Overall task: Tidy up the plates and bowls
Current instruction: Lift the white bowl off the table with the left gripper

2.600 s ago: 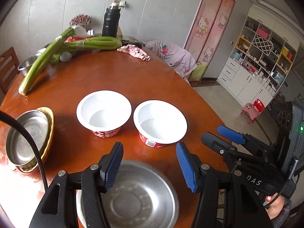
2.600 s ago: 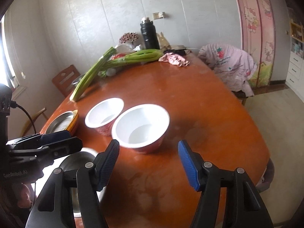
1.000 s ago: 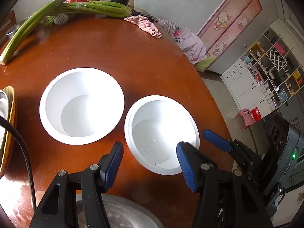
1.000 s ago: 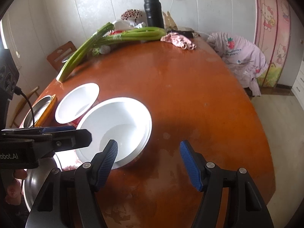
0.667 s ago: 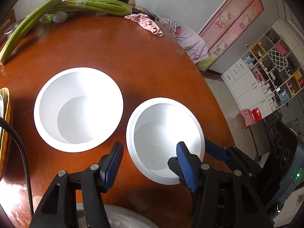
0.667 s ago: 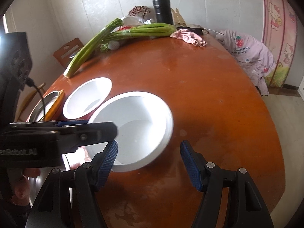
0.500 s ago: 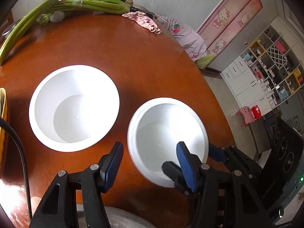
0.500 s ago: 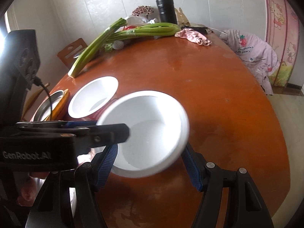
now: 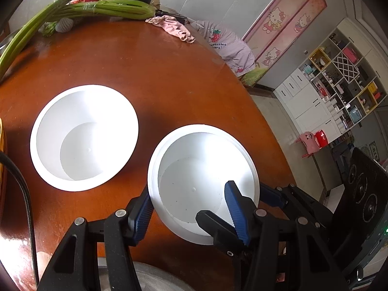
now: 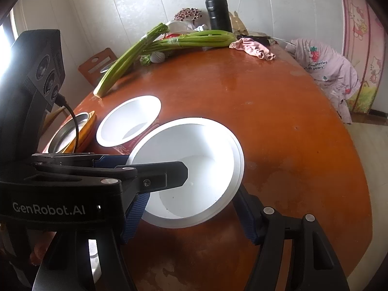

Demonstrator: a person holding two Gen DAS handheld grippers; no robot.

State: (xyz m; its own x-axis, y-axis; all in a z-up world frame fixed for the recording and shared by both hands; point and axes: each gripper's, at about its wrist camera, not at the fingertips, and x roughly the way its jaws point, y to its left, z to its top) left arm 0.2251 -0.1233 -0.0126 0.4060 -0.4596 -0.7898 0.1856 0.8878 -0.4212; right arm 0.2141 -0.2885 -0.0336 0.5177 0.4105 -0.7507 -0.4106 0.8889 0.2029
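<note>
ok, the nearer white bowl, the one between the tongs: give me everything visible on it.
The nearer round white bowl looks like thin plastic or foam, with a wide flat rim, a stepped inner wall and a flat bottom; it is empty apart from a few dark specks. It sits tilted, its mouth turned toward the cameras. The right tongs straddle it, one blue pad at each side of the rim. One finger of the left tongs reaches inside and the other stays outside. Whether its base touches the brown wooden table is hidden.

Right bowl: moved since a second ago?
Yes. The right bowl is tilted and lifted between both grippers, drifted away from the left bowl, which stays flat on the table.
</note>
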